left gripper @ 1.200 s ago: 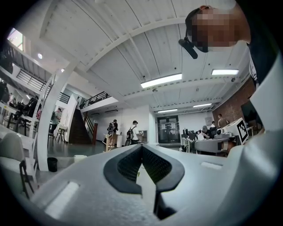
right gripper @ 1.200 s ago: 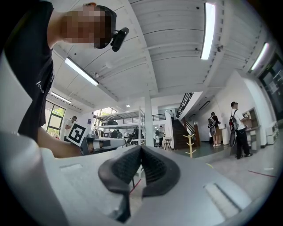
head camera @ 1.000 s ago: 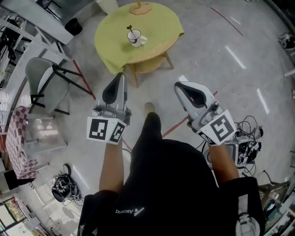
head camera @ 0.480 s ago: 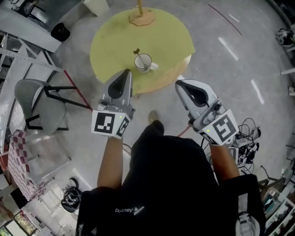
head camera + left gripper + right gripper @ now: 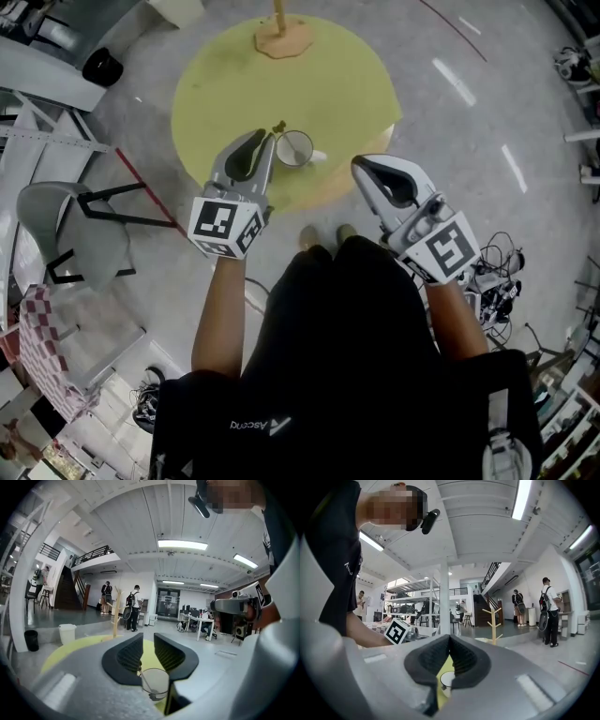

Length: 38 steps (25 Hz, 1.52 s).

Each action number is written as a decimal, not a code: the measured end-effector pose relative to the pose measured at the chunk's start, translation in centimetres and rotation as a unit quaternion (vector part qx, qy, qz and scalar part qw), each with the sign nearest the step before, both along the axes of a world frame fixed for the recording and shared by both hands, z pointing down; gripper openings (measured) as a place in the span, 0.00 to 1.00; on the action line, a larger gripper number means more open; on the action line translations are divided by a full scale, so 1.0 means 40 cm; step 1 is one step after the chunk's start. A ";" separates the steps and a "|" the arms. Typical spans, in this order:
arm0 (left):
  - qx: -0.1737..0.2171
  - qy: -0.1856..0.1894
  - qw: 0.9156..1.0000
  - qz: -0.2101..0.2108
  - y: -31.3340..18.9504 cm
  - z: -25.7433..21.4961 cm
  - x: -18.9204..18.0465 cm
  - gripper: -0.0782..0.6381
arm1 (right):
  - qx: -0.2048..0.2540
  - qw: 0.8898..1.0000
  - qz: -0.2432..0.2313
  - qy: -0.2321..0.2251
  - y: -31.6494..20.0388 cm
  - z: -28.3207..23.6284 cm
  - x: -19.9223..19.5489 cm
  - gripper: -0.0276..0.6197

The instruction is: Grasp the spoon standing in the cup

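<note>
A white cup (image 5: 295, 148) stands on the round yellow table (image 5: 328, 84), near its front edge. A spoon (image 5: 278, 128) stands in the cup and leans toward the left. My left gripper (image 5: 266, 141) hovers just left of the cup, close to the spoon handle. Its jaws are opening with a narrow gap, and nothing is between them. In the left gripper view the cup (image 5: 155, 684) and spoon (image 5: 145, 680) lie just below the left gripper (image 5: 148, 639). My right gripper (image 5: 359, 166) is shut and empty, right of the cup at the table's edge. The cup (image 5: 446, 679) shows under the right gripper (image 5: 449, 638).
A wooden stand (image 5: 278, 33) sits at the table's far side. A grey chair (image 5: 70, 225) is on the left, a black bin (image 5: 101, 66) beyond it. Cables (image 5: 492, 281) lie on the floor at the right. People stand far off (image 5: 135, 613).
The person has walked up to the table. Both grippers have come forward, the left one from well short of the table to right beside the cup. The left jaws have parted slightly.
</note>
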<state>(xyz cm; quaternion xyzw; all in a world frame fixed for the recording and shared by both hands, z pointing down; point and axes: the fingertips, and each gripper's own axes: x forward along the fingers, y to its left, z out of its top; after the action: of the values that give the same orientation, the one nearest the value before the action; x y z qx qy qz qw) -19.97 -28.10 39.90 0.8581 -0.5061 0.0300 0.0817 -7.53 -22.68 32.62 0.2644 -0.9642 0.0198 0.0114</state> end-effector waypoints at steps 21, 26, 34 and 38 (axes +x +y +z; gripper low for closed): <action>-0.173 -0.044 0.980 0.092 -0.163 0.283 0.066 0.22 | -0.022 0.999 -0.021 0.013 -0.157 0.044 0.053 0.05; -0.165 -0.045 0.981 0.086 -0.155 0.273 0.078 0.19 | -0.026 0.999 -0.026 0.015 -0.167 0.058 0.066 0.05; -0.099 -0.050 0.992 0.055 -0.120 0.130 0.086 0.19 | -0.021 0.999 -0.032 0.002 -0.167 0.037 0.077 0.05; -0.052 -0.050 0.997 0.038 -0.090 0.019 0.093 0.19 | -0.006 0.999 -0.035 -0.011 -0.160 0.003 0.088 0.05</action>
<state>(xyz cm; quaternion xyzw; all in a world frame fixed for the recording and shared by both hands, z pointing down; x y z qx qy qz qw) -16.24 -31.71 40.67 0.8685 -0.4746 0.1023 0.0994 -3.99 -29.07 32.73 0.2300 -0.9728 0.0277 0.0034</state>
